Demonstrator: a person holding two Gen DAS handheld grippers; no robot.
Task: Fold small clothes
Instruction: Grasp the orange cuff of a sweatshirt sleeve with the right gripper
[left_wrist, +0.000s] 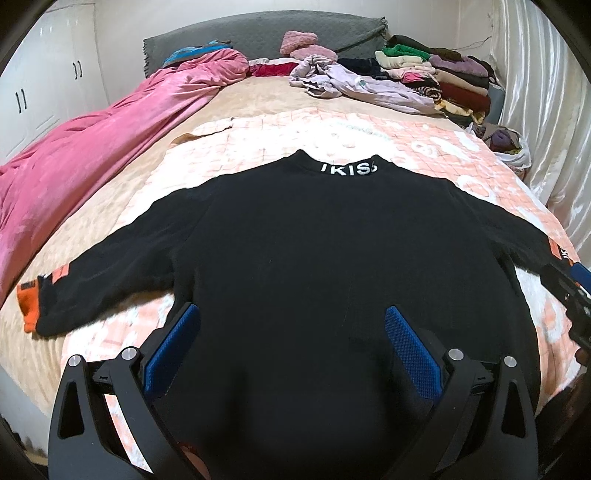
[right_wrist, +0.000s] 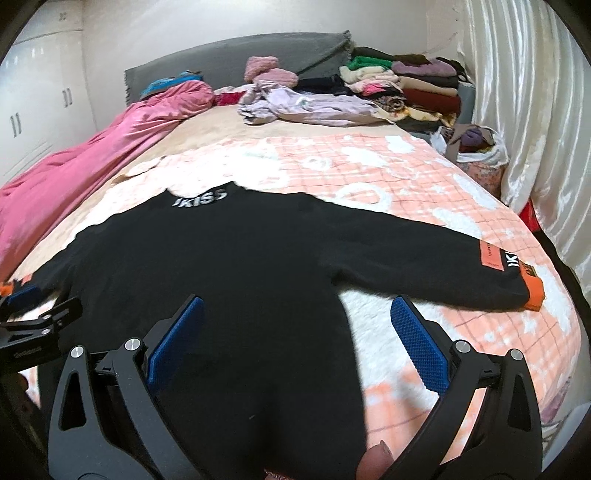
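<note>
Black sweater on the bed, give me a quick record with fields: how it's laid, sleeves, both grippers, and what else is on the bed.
garment: black sweater, spread flat on the peach checked blanket
sleeves: both spread outward, orange cuffs
collar: white lettering, far end
left gripper: open, holding nothing, over the hem
right gripper: open, holding nothing, over the right hem edge
other: pink quilt, lilac garment, stacked folded clothes

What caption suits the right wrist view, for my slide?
Open right claw hovers over black sweater spread flat on bed.
</note>
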